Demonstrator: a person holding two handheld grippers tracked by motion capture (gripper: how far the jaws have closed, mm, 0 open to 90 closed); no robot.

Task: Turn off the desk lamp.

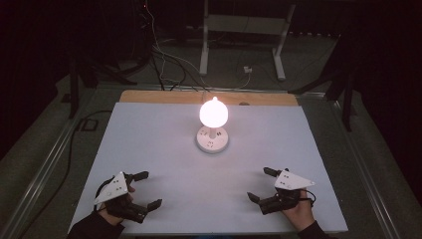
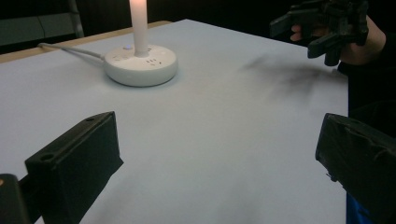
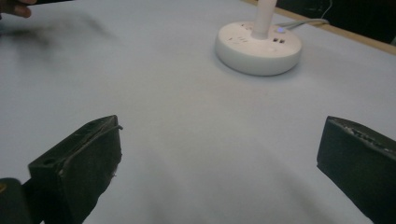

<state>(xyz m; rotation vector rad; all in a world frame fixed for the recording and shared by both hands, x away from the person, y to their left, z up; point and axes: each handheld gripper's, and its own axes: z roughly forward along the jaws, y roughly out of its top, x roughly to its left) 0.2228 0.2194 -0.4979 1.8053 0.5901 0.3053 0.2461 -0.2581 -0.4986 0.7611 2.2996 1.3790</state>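
Markings on round white socket base (image 1: 212,141) blur, unreadable.

Dark lab: white table (image 1: 149,149) is ringed by metal rails (image 1: 45,164), floor cables (image 1: 164,64), equipment stand (image 1: 244,30).

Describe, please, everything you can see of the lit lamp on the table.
The lamp stands upright, toward the far middle of the white table. A glowing, roundish bulb tops a slim white stem rising from a round, white, plastic-looking base with slots and a small lit indicator. A pale cable leaves the base. Nothing else touches it.
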